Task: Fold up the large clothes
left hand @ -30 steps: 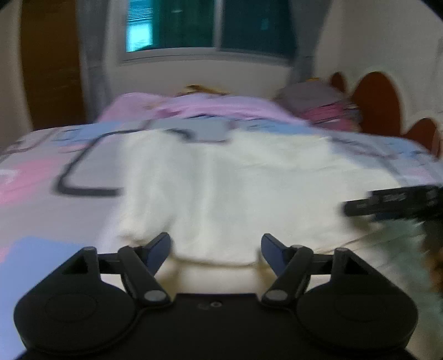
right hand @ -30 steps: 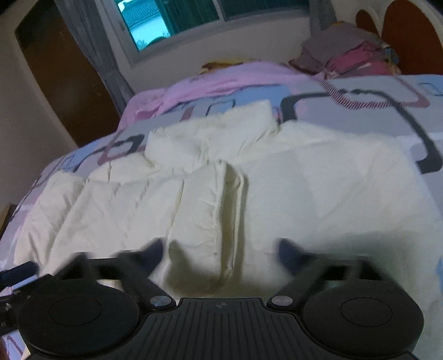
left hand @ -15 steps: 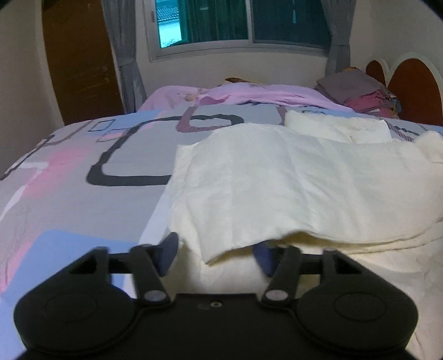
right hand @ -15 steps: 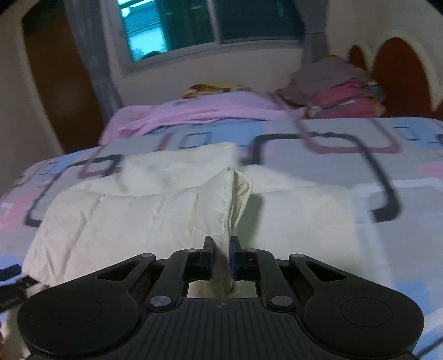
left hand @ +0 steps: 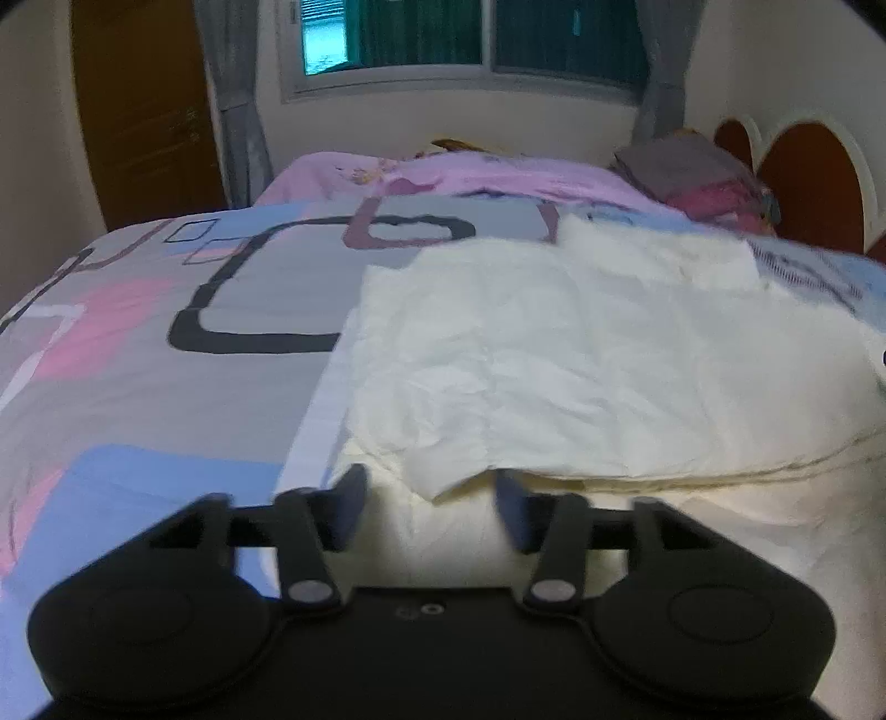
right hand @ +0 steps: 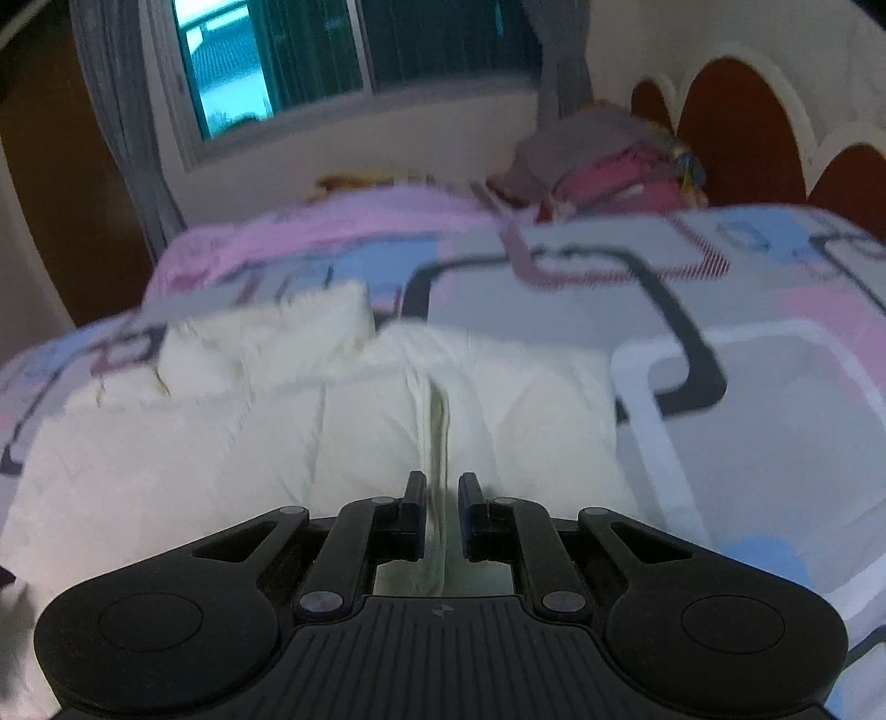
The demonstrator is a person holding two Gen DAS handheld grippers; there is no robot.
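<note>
One cream jacket (left hand: 581, 354) lies spread on the patterned bedspread (left hand: 166, 354), and we count two grippers at its near edge. Toward the jacket's left side, our left gripper (left hand: 429, 507) is released, fingers wide apart around a folded corner. Toward the jacket's middle, our right gripper (right hand: 441, 498) is clenched on a raised fold. Beyond the jacket sits one stack of folded clothes (right hand: 603, 166), under one window (left hand: 470, 39).
</note>
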